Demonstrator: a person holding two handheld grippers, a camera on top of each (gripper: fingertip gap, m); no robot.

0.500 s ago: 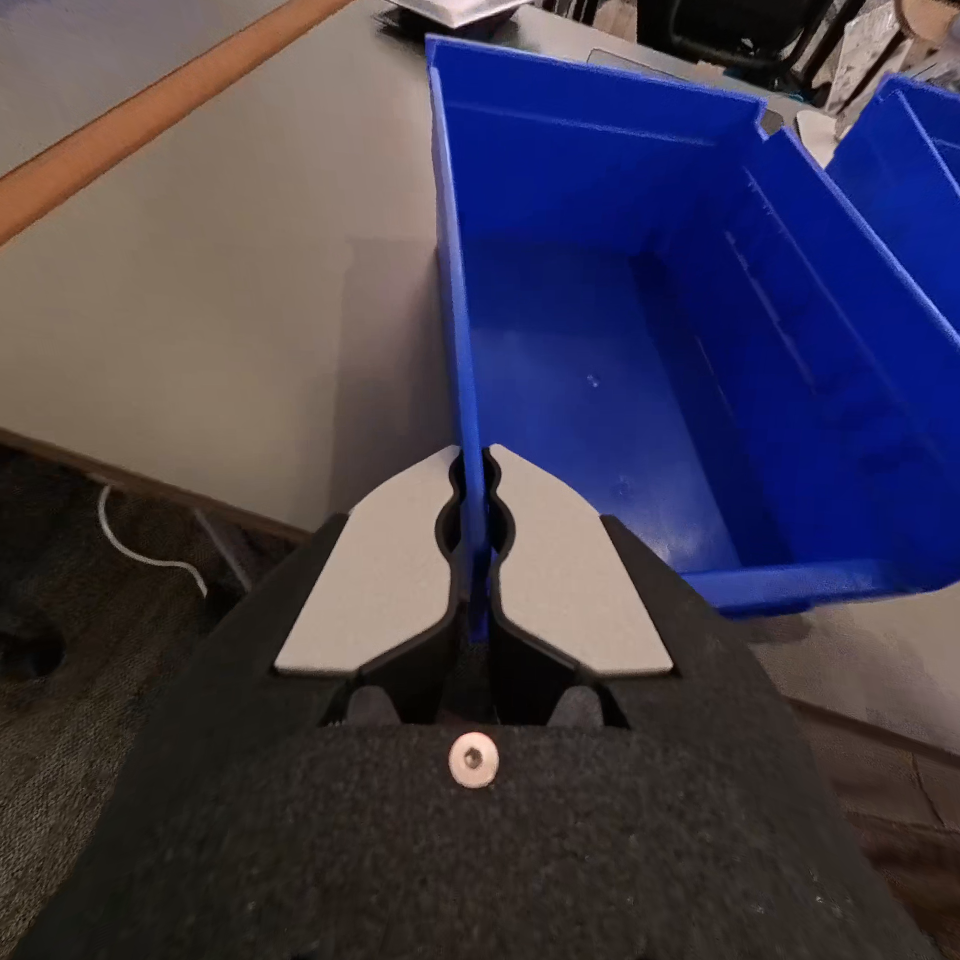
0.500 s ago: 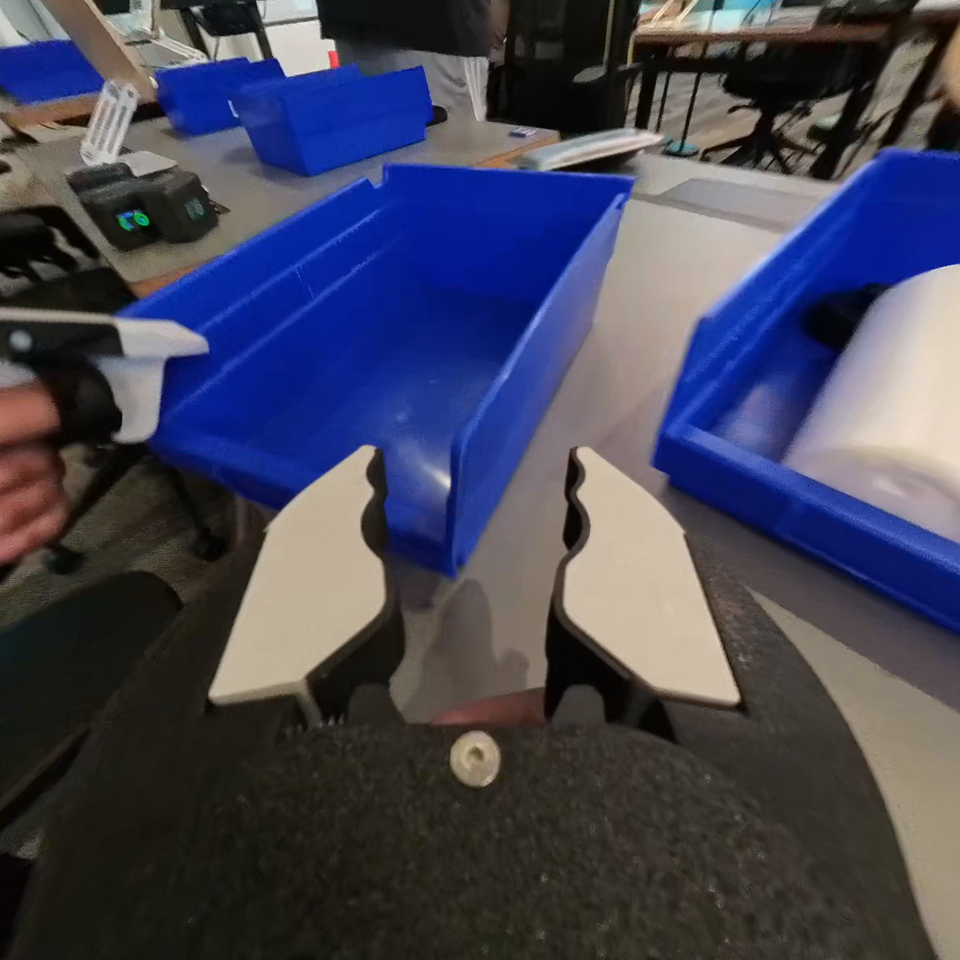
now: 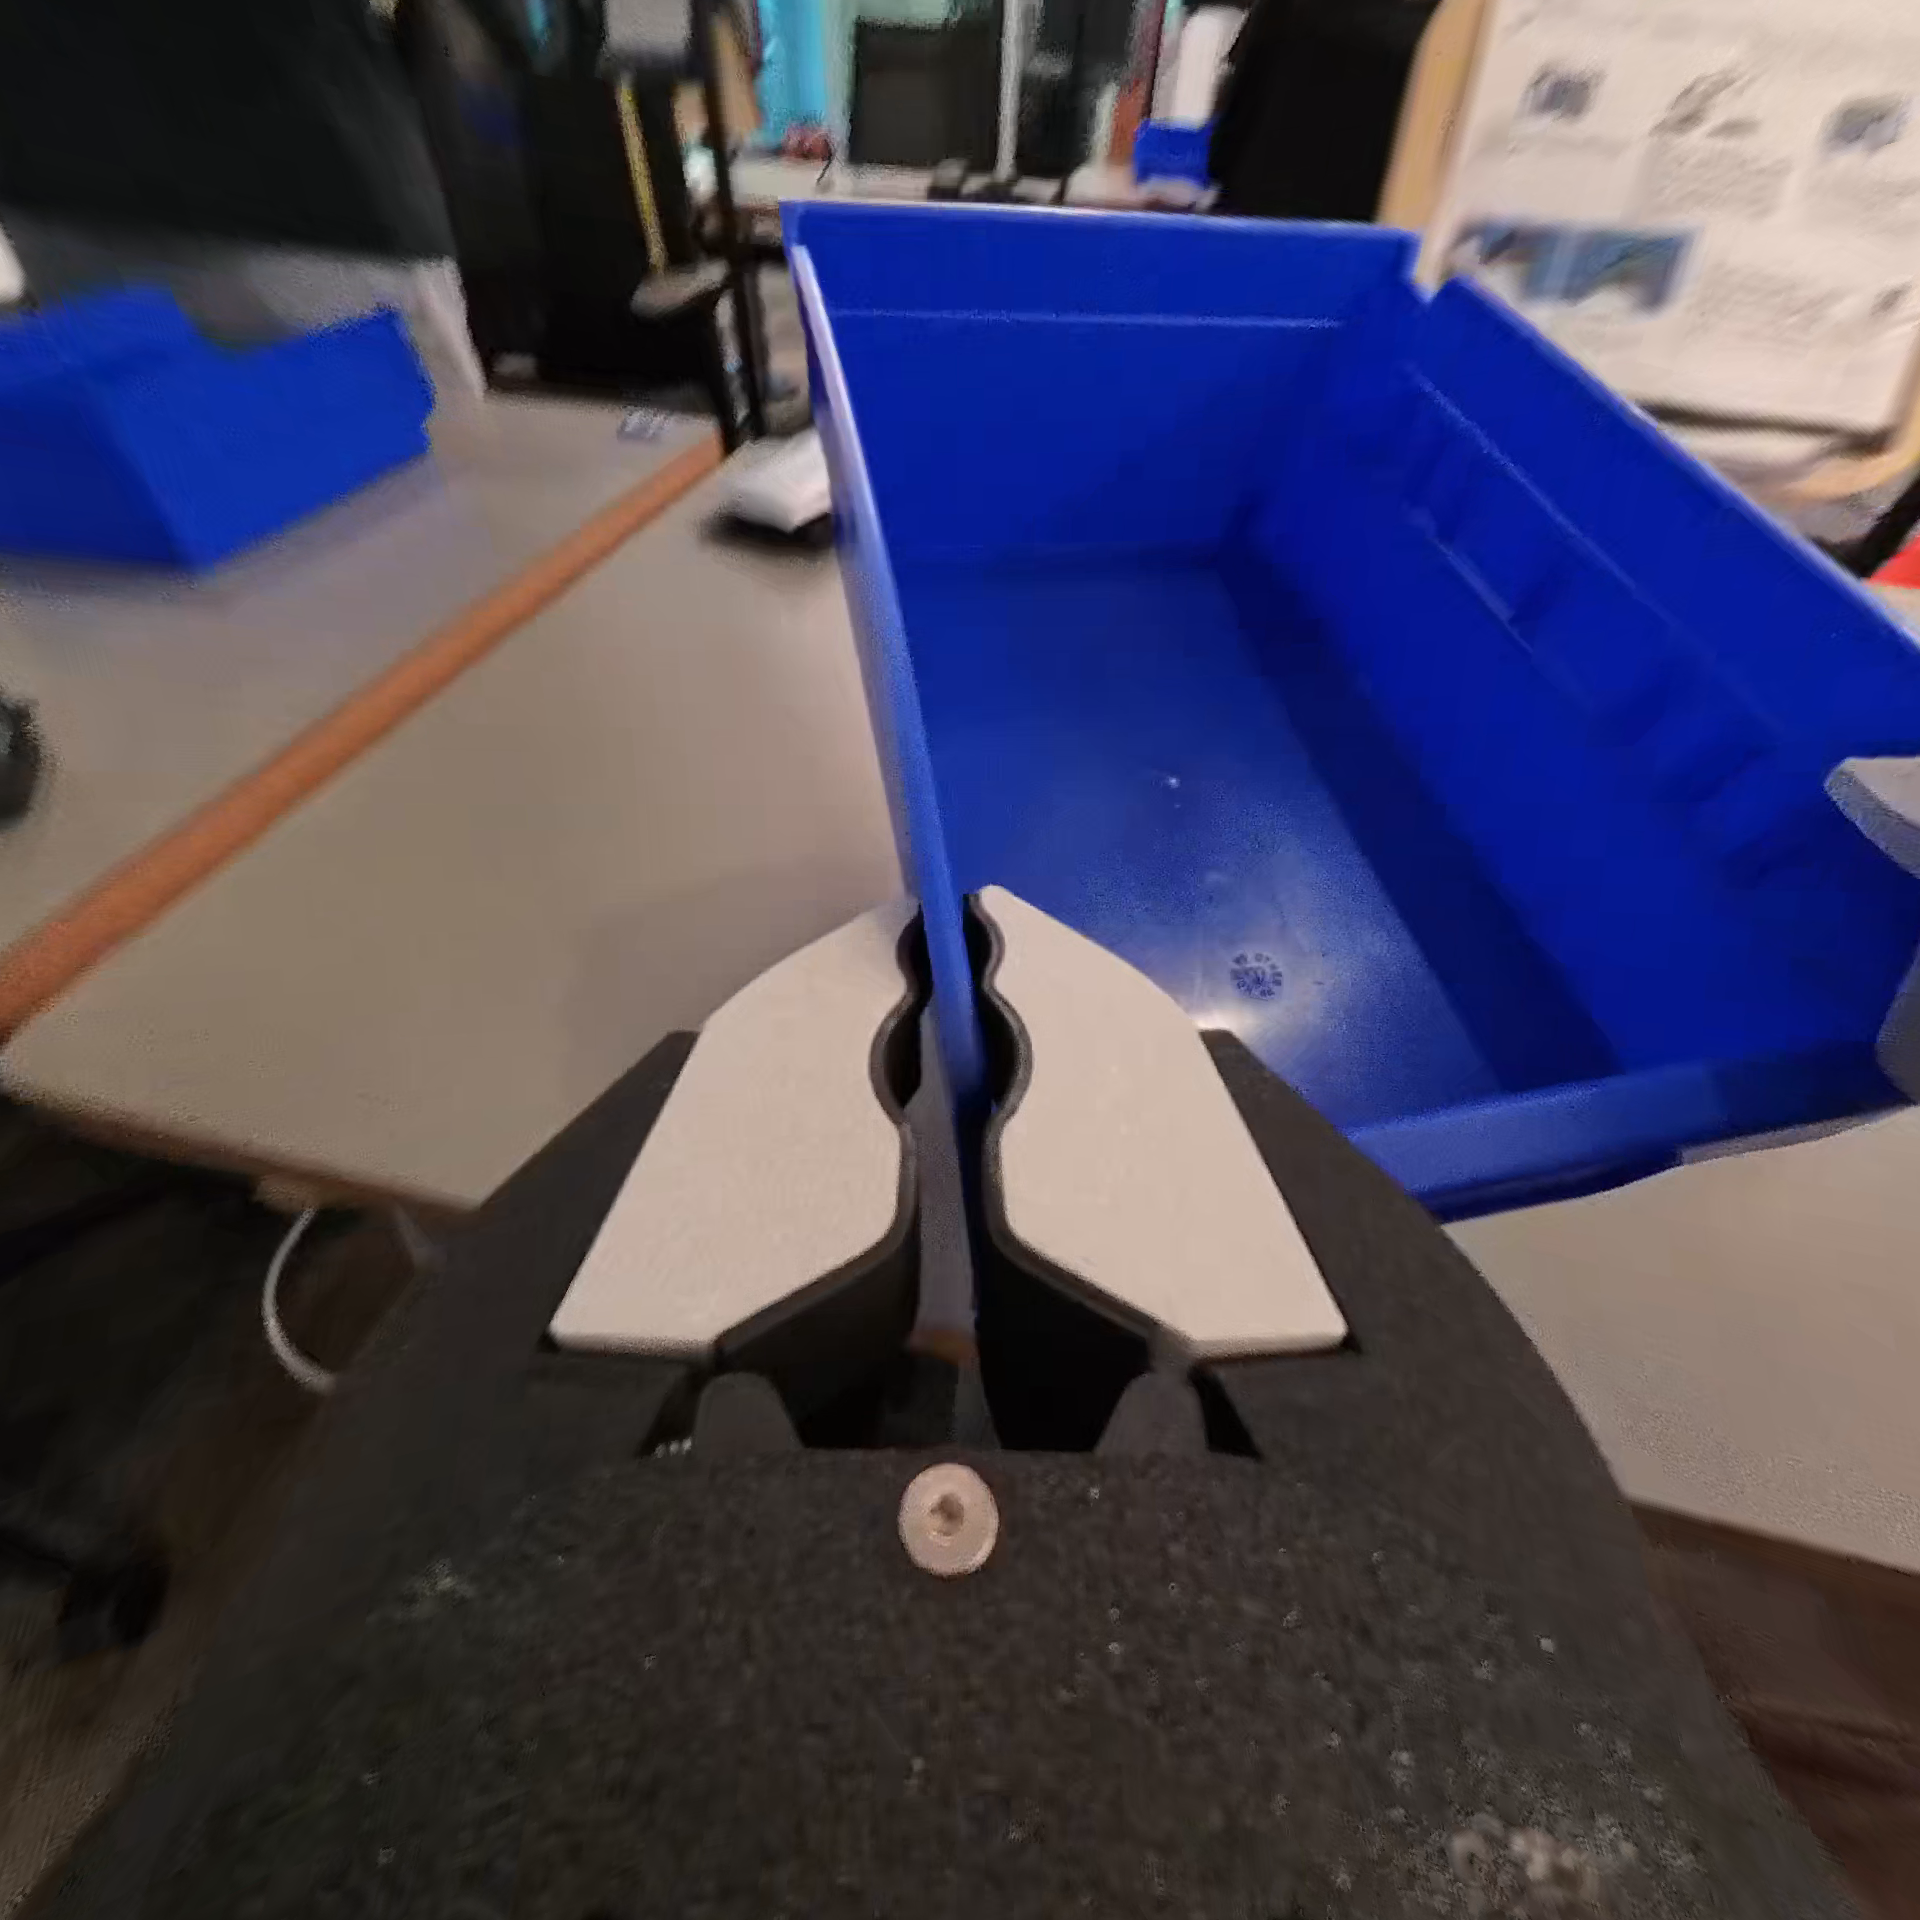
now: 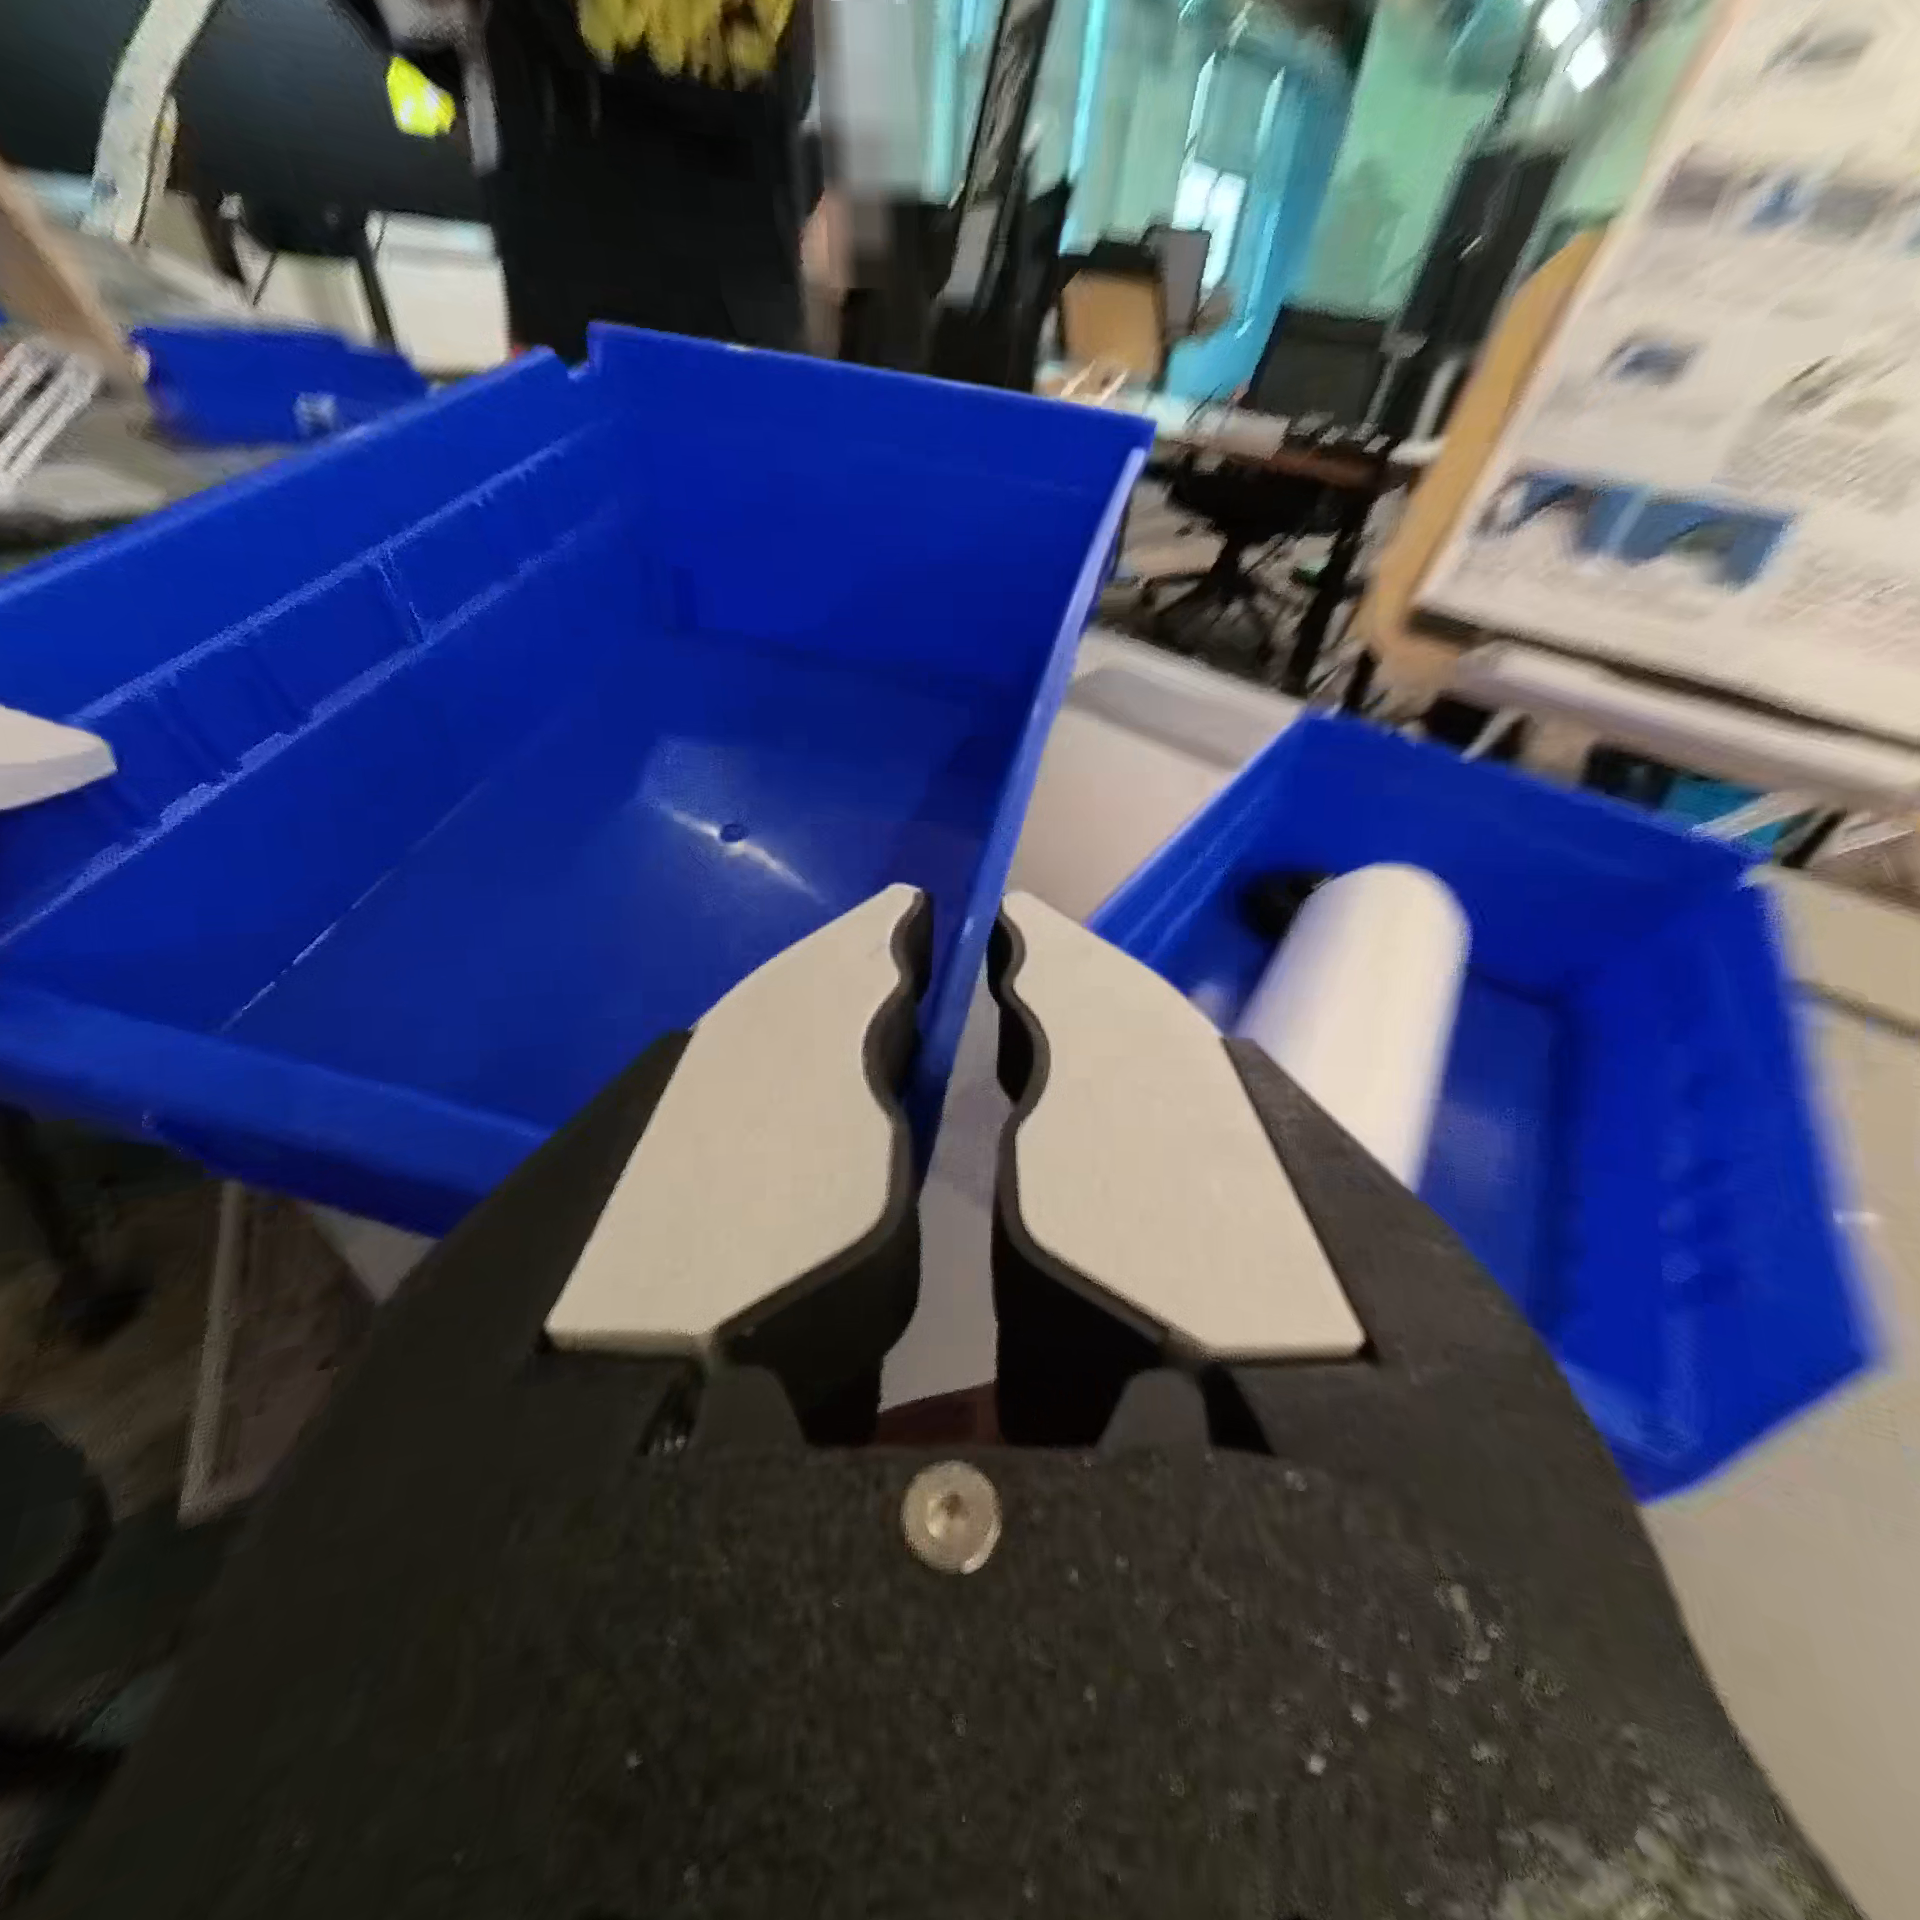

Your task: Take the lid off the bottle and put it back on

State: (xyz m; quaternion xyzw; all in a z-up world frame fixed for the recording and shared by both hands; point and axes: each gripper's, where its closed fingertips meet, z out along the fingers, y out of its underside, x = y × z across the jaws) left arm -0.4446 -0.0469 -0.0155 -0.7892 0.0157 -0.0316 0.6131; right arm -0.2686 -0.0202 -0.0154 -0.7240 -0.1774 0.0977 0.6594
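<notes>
My left gripper (image 3: 951, 920) is shut on the left side wall of an empty blue bin (image 3: 1195, 582). My right gripper (image 4: 961, 920) is shut on the same bin's (image 4: 499, 831) right side wall, near its front corner. The bin hangs between the two grippers, tilted, with its front end above the grey table (image 3: 468, 883). Each gripper's grey finger shows at the edge of the other view, the right one (image 3: 1881, 821) and the left one (image 4: 47, 758). A white cylinder (image 4: 1351, 1018) with a dark far end lies in a second blue bin (image 4: 1704, 1195).
The second bin sits on the table just right of the held bin. Another blue bin (image 3: 208, 447) stands on a table at the far left. A wood strip (image 3: 343, 717) runs between the tables. Chairs, a person and poster boards (image 4: 1714, 364) stand behind.
My right gripper was open around the bin's right wall and has closed on it. The bin and both views have tipped upward. My left gripper has kept its hold.
</notes>
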